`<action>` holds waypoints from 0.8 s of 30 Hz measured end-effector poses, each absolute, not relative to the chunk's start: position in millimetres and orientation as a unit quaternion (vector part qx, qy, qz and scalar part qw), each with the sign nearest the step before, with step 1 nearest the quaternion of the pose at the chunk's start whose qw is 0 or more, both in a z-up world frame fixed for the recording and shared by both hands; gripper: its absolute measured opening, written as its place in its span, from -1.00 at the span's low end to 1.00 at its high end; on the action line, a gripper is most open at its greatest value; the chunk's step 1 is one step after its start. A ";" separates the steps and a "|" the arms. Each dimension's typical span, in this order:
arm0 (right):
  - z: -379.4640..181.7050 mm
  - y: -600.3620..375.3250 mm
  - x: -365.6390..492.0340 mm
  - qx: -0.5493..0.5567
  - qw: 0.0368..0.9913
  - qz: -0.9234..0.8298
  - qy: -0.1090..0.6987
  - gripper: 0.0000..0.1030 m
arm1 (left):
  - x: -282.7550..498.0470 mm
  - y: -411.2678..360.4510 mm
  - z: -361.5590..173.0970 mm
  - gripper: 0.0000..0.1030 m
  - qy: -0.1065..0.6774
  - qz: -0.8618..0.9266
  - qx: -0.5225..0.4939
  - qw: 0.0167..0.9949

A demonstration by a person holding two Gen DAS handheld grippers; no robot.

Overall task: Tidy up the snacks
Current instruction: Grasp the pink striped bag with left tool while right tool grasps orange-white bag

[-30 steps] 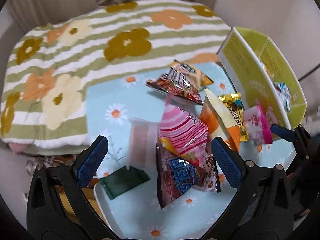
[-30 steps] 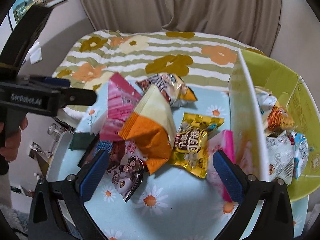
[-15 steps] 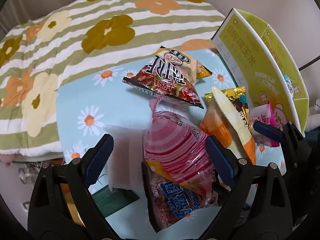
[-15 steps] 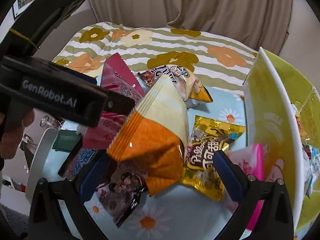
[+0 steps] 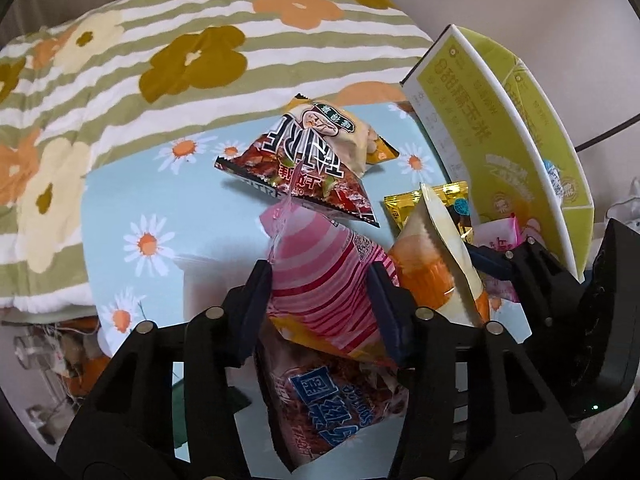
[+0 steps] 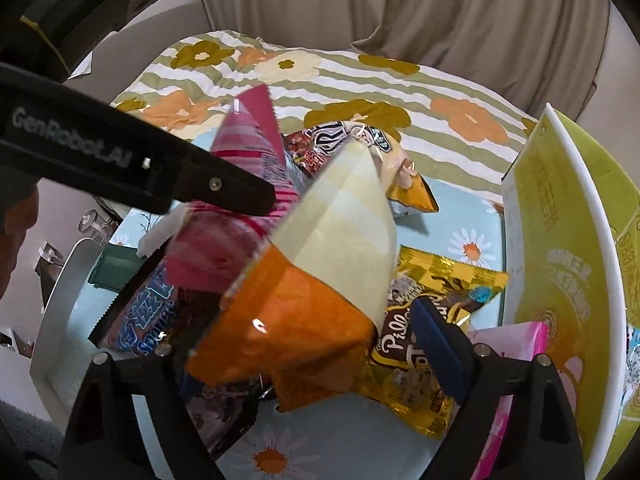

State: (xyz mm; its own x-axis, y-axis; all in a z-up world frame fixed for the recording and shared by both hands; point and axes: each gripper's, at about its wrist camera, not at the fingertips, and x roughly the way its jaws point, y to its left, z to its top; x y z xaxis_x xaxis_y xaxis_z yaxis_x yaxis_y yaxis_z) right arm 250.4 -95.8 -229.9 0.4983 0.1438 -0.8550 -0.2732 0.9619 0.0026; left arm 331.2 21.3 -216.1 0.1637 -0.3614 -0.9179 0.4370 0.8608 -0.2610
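Pink-striped and puffy, a snack bag (image 5: 320, 276) sits clamped between the two fingers of the left gripper (image 5: 322, 300), pressed on both sides, above a dark red packet with blue lettering (image 5: 332, 404) that lies on the daisy-print blue cloth (image 5: 168, 208). Just to its right, the right gripper (image 6: 304, 344) closes on an orange and cream bag (image 6: 316, 280); one blue pad touches the bag's right edge, while the other finger is hidden behind it. A gold packet (image 6: 436, 316) and a pink packet (image 6: 516, 344) lie beside that bag, against the white wall of the yellow-green box (image 6: 560, 240), which stands at the right end of the cloth and holds a few wrapped snacks. Farther back rests a red and black chip bag (image 5: 316, 164), near the striped flower blanket (image 5: 180, 56). Beige curtains (image 6: 400, 20) hang behind.
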 end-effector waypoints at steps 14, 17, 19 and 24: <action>-232.1 -95.0 254.1 -0.053 0.861 0.133 0.488 0.04 | 325.5 42.9 -205.3 -0.27 0.584 -0.242 0.009 0.775; -227.5 -98.0 251.6 -0.045 0.863 0.132 0.485 0.03 | 323.0 50.7 -199.3 -0.27 0.580 -0.238 0.000 0.779; -221.8 -99.4 248.6 -0.038 0.866 0.132 0.480 0.02 | 321.0 55.3 -193.9 -0.27 0.576 -0.236 -0.007 0.782; -204.7 -100.4 239.3 -0.032 0.875 0.126 0.467 0.02 | 315.7 67.7 -170.4 -0.27 0.558 -0.236 -0.025 0.795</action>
State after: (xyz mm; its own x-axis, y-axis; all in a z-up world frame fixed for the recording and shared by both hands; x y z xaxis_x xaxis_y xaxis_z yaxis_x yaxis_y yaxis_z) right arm 239.3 -100.4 -204.7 0.5321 0.1898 -0.8251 -0.2502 0.9663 0.0609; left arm 315.7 67.7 -170.4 0.2664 -0.4036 -0.8753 0.3482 0.8871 -0.3031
